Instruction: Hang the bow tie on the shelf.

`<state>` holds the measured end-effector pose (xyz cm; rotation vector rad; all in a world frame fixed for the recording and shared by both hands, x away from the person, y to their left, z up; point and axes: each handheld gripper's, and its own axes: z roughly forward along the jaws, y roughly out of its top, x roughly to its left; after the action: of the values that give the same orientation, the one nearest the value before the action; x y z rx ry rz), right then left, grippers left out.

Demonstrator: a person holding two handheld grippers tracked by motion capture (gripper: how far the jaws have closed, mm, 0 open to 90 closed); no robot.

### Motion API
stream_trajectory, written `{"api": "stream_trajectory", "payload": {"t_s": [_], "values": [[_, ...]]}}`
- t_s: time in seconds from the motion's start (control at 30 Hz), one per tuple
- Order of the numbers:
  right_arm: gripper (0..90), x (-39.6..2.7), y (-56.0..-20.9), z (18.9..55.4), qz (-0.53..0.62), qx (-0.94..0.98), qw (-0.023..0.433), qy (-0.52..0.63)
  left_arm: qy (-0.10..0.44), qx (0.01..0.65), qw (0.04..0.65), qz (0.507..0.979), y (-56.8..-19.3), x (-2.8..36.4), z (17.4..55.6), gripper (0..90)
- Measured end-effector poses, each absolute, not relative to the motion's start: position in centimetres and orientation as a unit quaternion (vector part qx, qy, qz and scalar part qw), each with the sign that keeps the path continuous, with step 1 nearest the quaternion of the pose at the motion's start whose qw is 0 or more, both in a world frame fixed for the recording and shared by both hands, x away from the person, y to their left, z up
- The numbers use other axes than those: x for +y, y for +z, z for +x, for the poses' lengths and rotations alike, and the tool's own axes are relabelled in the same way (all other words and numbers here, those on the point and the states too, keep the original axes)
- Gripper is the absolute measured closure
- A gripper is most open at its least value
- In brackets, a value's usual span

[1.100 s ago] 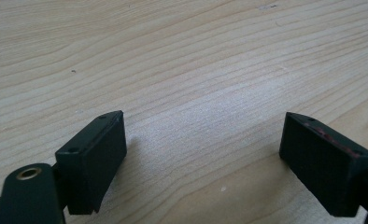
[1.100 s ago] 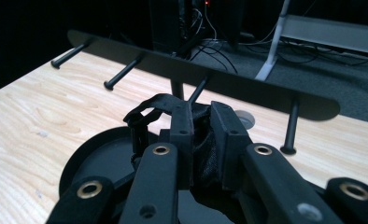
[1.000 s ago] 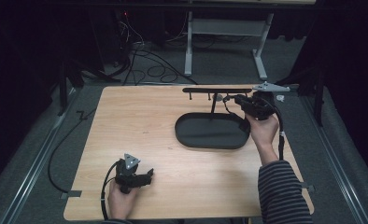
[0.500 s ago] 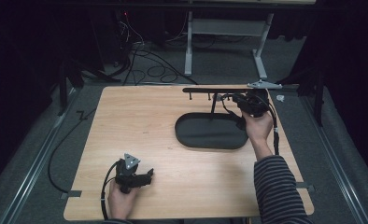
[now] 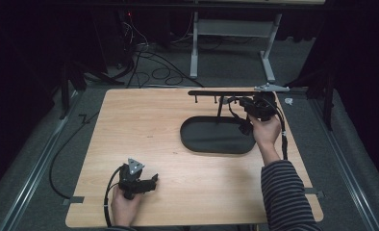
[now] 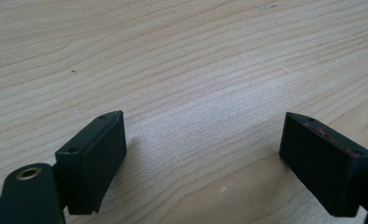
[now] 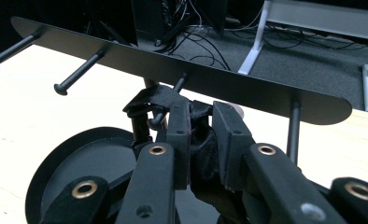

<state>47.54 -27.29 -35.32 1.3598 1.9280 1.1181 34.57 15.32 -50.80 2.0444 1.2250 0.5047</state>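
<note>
Right hand-held gripper (image 7: 201, 140), jaws just easing apart, pinches a black fabric strap (image 7: 203, 140) beneath the flat pegged rack (image 7: 247, 88).

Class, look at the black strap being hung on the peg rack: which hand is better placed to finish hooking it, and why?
Probably the right: the right gripper is at the rack, its jaws just easing open around the black strap. The left gripper rests open, far off.

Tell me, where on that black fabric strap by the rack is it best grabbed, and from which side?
Probably the bunched middle of the black fabric strap, just below the loop hooked over a peg of the black peg rack. Come from the person's side, along the peg: the right gripper is pinching it there, jaws either side, its jaws having just been opening slightly.
</note>
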Motion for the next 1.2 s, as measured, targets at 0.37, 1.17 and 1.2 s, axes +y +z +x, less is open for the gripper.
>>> {"api": "stream_trajectory", "payload": {"t_s": [0.37,1.17,1.2], "values": [[75.7,-27.2,-35.6,47.7,0.507,0.713,0.255,0.412,0.194,0.472,0.345,0.788,-50.8,15.3,34.6,15.2],[64.9,-28.4,-35.2,46.0,0.501,0.709,0.234,0.437,0.194,0.472,0.346,0.788,-50.8,15.3,34.6,15.2],[64.3,-28.6,-35.2,45.8,0.501,0.708,0.231,0.441,0.194,0.472,0.346,0.788,-50.8,15.3,34.6,15.2]]}}
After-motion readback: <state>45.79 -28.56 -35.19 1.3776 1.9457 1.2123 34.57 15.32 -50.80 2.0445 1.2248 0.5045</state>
